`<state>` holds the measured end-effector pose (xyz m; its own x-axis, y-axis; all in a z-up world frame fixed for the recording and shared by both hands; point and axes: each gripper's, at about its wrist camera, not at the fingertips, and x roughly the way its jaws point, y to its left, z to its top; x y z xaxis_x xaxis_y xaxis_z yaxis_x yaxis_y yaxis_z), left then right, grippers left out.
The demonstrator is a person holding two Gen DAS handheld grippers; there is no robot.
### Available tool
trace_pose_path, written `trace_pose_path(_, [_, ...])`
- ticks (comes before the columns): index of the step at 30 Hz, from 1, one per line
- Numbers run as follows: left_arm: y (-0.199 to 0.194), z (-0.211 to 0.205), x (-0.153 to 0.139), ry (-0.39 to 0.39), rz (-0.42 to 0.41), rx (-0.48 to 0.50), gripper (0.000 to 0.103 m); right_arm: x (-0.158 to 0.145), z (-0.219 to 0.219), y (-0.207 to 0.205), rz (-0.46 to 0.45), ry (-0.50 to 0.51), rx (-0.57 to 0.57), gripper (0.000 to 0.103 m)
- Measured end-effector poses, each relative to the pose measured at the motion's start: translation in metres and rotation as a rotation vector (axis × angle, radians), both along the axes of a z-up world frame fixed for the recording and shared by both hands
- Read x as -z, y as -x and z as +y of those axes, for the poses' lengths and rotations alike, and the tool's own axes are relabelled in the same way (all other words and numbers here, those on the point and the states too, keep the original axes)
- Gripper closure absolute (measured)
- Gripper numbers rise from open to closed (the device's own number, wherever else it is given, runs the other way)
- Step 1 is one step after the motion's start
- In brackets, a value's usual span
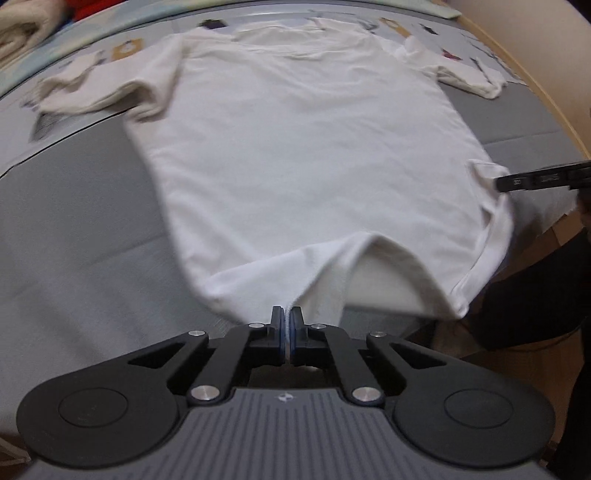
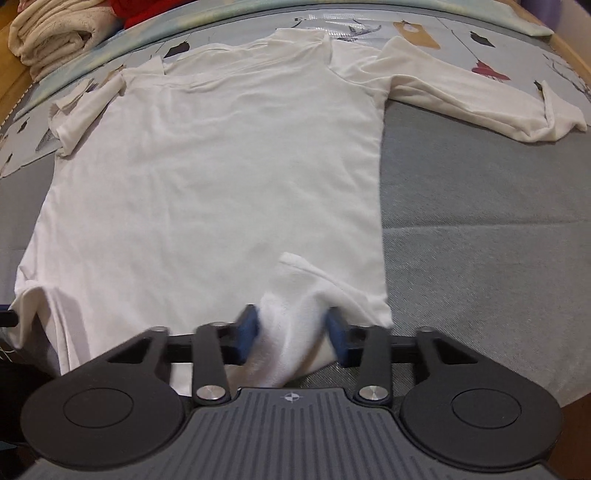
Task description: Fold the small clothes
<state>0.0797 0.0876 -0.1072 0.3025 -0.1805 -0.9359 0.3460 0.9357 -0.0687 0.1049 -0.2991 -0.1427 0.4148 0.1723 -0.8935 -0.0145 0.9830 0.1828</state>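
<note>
A white long-sleeved shirt (image 1: 303,147) lies flat, neck away from me, on a grey bed cover (image 1: 74,229). My left gripper (image 1: 287,317) is shut on the near hem at its left corner, which is drawn up into a peak. In the right wrist view the same shirt (image 2: 221,166) fills the middle. My right gripper (image 2: 291,328) has its blue pads (image 2: 248,328) pressed on a bunched fold of the hem near the right corner. One sleeve (image 2: 480,99) lies stretched out to the right. The other sleeve (image 2: 85,110) is crumpled at the left shoulder.
A stack of cream folded cloth (image 2: 55,33) and something red (image 2: 136,11) sit at the far left. A patterned sheet (image 2: 424,33) covers the far end of the bed. A wooden bed frame (image 1: 535,74) runs along the right. A black finger (image 1: 524,180) of the other gripper pokes in.
</note>
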Motion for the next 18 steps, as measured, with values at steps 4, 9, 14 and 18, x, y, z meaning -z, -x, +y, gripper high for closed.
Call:
trace_pose_path(4, [0.018,0.024,-0.02,-0.004,-0.029,-0.019,0.101,-0.01,-0.016,0.019,0.007,-0.03,0.005,0.085])
trace_pose_path(9, [0.039,0.033,-0.046,0.106,-0.059,0.017,0.079,-0.019,-0.047,0.046,0.003,-0.114,0.026,0.083])
trace_pose_path(14, [0.025,0.033,-0.044,0.109,-0.072,-0.056,0.072,-0.035,-0.078,0.055,-0.098,-0.182,0.156,0.055])
trace_pose_path(18, [0.006,0.025,-0.028,0.095,-0.054,-0.091,0.072,-0.034,-0.083,0.047,-0.114,-0.203,0.215,0.051])
